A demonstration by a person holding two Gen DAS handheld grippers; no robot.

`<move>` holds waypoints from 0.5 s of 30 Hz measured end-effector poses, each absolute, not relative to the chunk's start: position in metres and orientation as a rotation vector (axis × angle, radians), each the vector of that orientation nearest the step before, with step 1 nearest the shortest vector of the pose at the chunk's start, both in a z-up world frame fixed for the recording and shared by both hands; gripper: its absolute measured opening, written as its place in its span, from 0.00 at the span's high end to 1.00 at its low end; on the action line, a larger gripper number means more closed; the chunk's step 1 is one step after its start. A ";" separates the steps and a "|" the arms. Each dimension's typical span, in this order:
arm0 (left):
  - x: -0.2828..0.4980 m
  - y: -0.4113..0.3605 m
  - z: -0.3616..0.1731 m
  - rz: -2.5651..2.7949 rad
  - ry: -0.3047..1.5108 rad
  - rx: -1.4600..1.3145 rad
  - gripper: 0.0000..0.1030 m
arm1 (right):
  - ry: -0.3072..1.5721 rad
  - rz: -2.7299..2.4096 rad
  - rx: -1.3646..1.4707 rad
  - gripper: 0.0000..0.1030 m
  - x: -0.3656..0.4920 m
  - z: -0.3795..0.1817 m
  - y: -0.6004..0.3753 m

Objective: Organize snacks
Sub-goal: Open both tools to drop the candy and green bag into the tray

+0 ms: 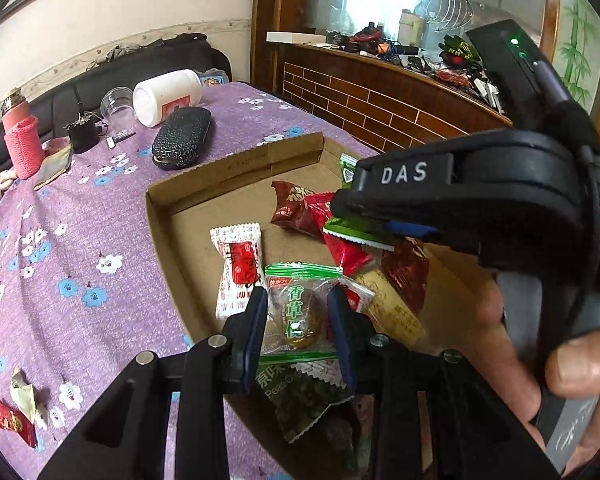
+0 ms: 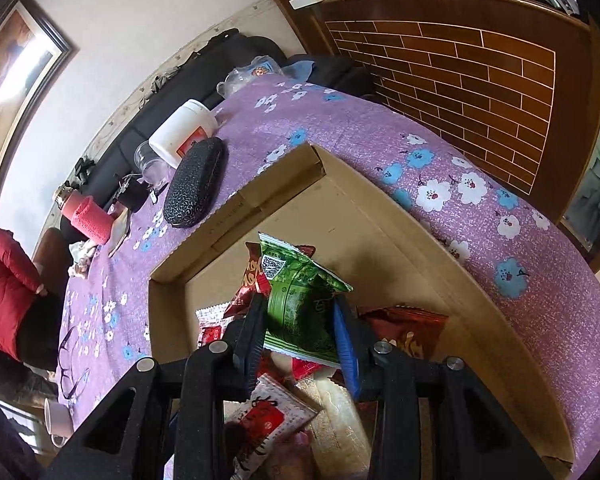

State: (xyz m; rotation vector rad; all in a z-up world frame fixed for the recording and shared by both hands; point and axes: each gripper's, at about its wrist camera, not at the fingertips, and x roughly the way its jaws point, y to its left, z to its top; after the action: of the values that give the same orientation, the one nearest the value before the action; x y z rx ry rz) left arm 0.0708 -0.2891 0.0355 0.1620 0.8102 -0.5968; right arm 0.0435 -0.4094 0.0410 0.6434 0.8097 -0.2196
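Clear packet with green ends (image 1: 294, 312) clamped between pads of left gripper (image 1: 298, 320), jaws narrowly parted to packet's width, hanging over near corner of cardboard tray (image 1: 236, 168). Green packet (image 2: 300, 300) pinched between pads of right gripper (image 2: 300, 328), jaws likewise narrow and closed on it, raised above tray floor; in left view, its serrated edge sticking out from right gripper's tips.

Directly under left gripper: dark green pea packet (image 1: 308, 396). Just left of left gripper's left finger: white-and-red packet (image 1: 238, 270), flat on tray floor. Ahead of both grippers, mid-tray: heap of red and brown packets (image 1: 296, 210), touching one another. Right of left gripper: yellow packet (image 1: 392, 304), partly under a brown one.

Outside tray, far left of left gripper on purple flowered cloth (image 1: 80, 240): small red packet (image 1: 14, 426) beside crumpled wrapper (image 1: 24, 394). Beyond tray's far wall: black glasses case (image 1: 182, 136), toppled white jar (image 1: 166, 96), pink bottle (image 1: 20, 140).
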 end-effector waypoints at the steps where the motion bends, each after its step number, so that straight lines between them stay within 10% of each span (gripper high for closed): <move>1: 0.071 -0.288 0.036 -0.597 0.811 0.155 0.70 | 0.809 -0.220 0.642 0.65 0.043 0.041 -0.409; 15: 0.065 -0.267 0.059 -0.585 0.777 0.093 0.51 | 0.700 -0.223 0.624 0.53 0.031 0.060 -0.406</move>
State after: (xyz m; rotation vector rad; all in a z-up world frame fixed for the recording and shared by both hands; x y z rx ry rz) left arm 0.0653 -0.2668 0.0586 0.0927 0.7771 -0.5853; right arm 0.0309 -0.4057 0.0601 0.6245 0.7000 -0.2226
